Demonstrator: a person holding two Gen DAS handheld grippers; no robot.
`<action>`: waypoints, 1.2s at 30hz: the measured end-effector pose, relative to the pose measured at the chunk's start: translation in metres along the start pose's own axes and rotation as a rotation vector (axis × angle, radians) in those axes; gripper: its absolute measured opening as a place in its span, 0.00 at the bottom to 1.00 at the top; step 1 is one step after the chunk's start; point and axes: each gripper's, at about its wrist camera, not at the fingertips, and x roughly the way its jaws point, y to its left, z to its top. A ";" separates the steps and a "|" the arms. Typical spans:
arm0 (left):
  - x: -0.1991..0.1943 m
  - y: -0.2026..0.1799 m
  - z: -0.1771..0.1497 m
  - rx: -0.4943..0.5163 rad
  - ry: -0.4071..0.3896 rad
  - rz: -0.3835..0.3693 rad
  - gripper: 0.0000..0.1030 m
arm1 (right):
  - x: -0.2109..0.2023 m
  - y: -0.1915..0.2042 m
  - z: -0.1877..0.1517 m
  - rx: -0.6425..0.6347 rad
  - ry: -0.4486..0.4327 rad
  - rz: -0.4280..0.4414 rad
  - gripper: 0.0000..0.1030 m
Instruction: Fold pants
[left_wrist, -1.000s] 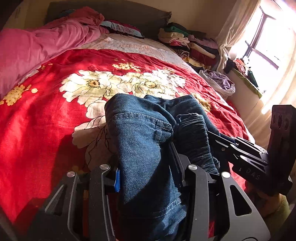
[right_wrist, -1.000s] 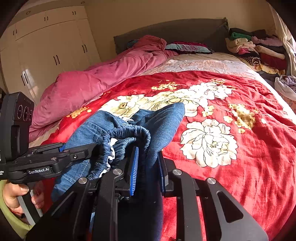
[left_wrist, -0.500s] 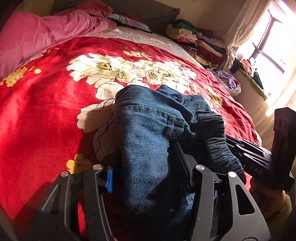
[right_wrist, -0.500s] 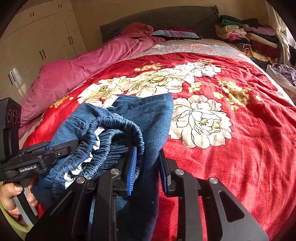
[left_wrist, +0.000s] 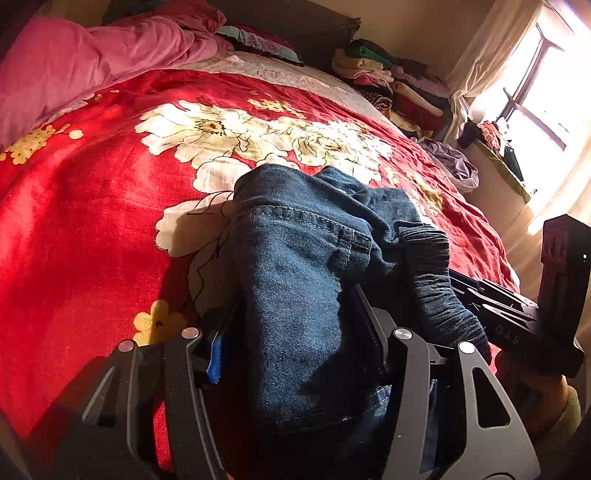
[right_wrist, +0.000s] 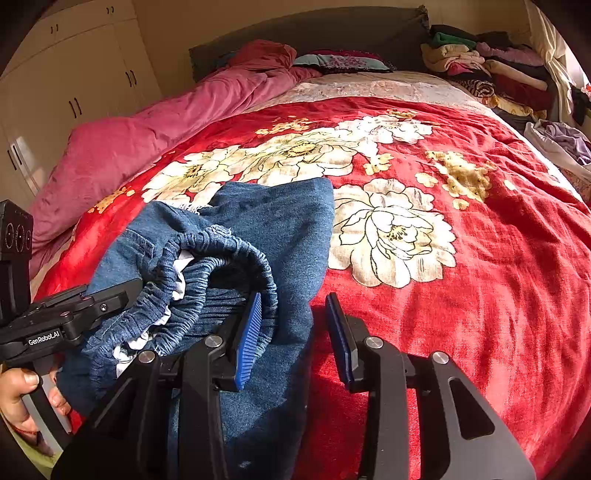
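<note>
Sunlight from the window falls on a bed (right_wrist: 498, 295) with a red flowered cover, and a pink quilt (right_wrist: 147, 136) lies along its far left side. Blue jeans (right_wrist: 280, 236) lie bunched on the near part of the bed, waistband up. Left hand-held gripper (left_wrist: 295, 339) is opening, with denim between its fingers. Right hand-held gripper (right_wrist: 295, 332) is also opening; the cloth touches only its left pad, so it is released.
</note>
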 end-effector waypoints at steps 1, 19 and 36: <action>-0.001 0.000 -0.001 0.000 0.000 0.000 0.49 | -0.001 -0.001 0.000 0.006 0.000 0.005 0.35; -0.037 0.015 -0.037 -0.108 0.030 -0.120 0.65 | -0.046 -0.018 -0.044 0.119 0.049 0.168 0.46; -0.007 0.001 -0.022 -0.120 0.134 -0.198 0.29 | -0.024 -0.002 -0.043 0.096 0.106 0.188 0.35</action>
